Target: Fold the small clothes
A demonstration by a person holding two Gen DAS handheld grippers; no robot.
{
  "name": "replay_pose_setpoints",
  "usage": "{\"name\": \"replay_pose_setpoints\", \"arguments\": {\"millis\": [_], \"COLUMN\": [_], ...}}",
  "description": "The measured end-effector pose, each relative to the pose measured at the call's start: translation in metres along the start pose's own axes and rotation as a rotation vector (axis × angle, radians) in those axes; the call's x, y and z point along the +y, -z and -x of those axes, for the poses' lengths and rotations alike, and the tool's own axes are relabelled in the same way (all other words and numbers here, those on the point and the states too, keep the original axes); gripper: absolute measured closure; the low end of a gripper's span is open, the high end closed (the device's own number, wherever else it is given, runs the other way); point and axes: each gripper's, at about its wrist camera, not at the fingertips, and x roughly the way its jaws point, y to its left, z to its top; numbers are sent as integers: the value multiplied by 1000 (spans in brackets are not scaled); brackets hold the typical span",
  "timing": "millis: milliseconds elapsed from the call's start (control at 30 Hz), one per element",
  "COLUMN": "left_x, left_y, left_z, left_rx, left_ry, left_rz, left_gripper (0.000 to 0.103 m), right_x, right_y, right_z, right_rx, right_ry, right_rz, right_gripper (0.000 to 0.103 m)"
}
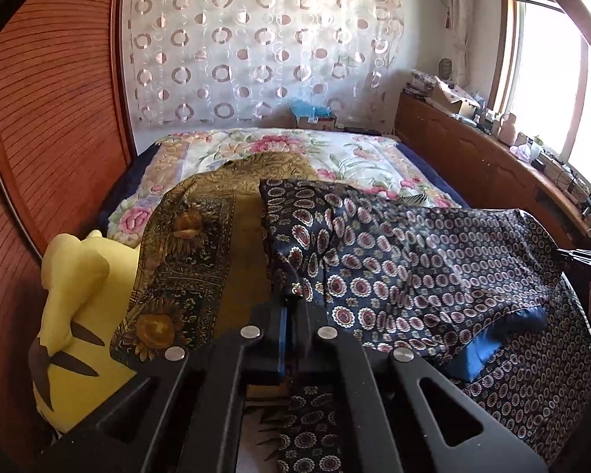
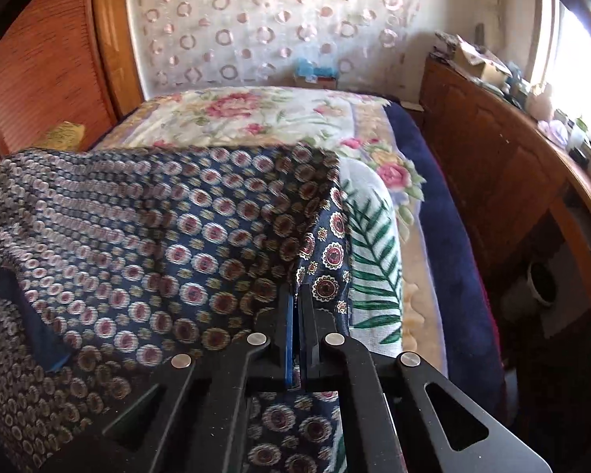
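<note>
A dark blue garment with red and white medallions [image 1: 394,260] lies spread across the near end of the bed, with a plain blue hem showing. My left gripper [image 1: 293,299] is shut on the garment's left edge. In the right wrist view the same garment [image 2: 157,236] fills the left half, and my right gripper [image 2: 297,291] is shut on its right edge, beside a white cloth with green fern leaves [image 2: 374,260]. A brown sunflower-print cloth [image 1: 185,260] lies just left of the blue garment.
A yellow plush toy [image 1: 78,315] sits at the bed's near left corner. The floral quilt [image 1: 279,149] covers the far bed. A wooden sliding wardrobe [image 1: 51,118] stands at left; a cluttered wooden cabinet [image 1: 492,165] under the window runs along the right.
</note>
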Motion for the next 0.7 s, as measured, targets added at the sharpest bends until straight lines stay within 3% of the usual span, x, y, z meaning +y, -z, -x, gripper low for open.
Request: {"name": "replay_pose_setpoints", "arguments": {"millis": [100, 267, 500, 700], "left_x": [-5, -8, -7, -6], "left_y": [0, 1, 37, 77], "left_z": [15, 35, 68, 86], "left_rx": [-33, -43, -33, -8], "left_ry": [8, 42, 74, 82], "left_rz": [-4, -8, 6, 28], "left_gripper": [101, 101, 101, 101], "right_x": [-1, -8, -15, -21], "right_y": [-2, 3, 47, 91], "right_z": [29, 83, 135, 158], "right_rx": [-111, -192, -201, -144], "right_ry": [-53, -129, -132, -103], "right_rz": [-33, -77, -85, -95], "right_gripper": [102, 102, 102, 102]}}
